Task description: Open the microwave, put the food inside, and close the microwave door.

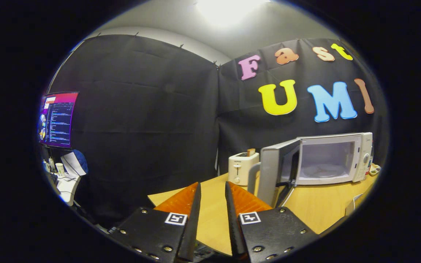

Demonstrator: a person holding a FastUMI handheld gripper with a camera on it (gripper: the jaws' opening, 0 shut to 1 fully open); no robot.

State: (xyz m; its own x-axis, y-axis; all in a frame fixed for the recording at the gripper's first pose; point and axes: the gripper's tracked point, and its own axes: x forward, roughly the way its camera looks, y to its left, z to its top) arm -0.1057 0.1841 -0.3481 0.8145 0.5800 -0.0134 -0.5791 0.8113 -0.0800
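Screwed black plates with square markers behind ridged fingers [196, 197]

White microwave [336, 157], cream toaster [242, 168], light wood table [316, 208], black cloth wall [141, 120].

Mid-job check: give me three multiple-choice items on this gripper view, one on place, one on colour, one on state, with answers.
1. Where is the toaster?
A. beside the microwave, on its door side
B. on top of it
C. inside it

2. What colour is the toaster?
A. red
B. white
C. black

3. How is the microwave door?
A. shut
B. removed
C. swung open

Answers:
1 A, it stands on the table next to the door.
2 B, its body is white.
3 C, the cavity shows, and the gripper is open, holding nothing.
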